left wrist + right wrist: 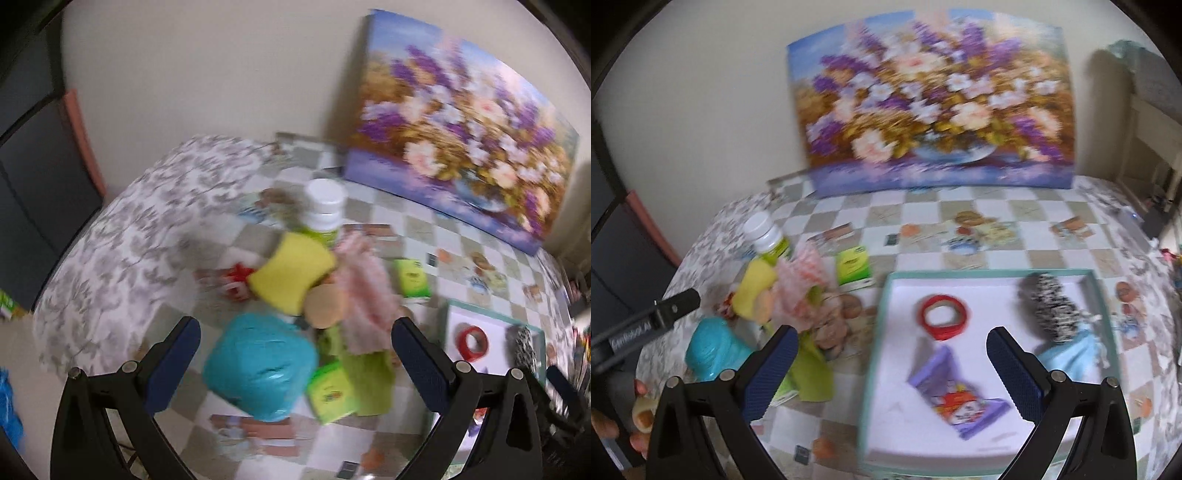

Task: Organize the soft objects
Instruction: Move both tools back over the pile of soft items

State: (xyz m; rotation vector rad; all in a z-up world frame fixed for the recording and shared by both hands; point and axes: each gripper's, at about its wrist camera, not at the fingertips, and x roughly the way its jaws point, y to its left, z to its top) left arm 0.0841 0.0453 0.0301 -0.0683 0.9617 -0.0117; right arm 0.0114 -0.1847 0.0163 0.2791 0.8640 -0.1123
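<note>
both tools spread, gripping nothing; left tool (679, 301) lettering blurred, unreadable.

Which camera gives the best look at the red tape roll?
The right wrist view. There the red tape roll lies whole and near the middle of the picture, on the white floor of the tray, between the open fingers. The left wrist view catches it only small, blurred and off to the right, beyond that gripper's right finger.
</note>
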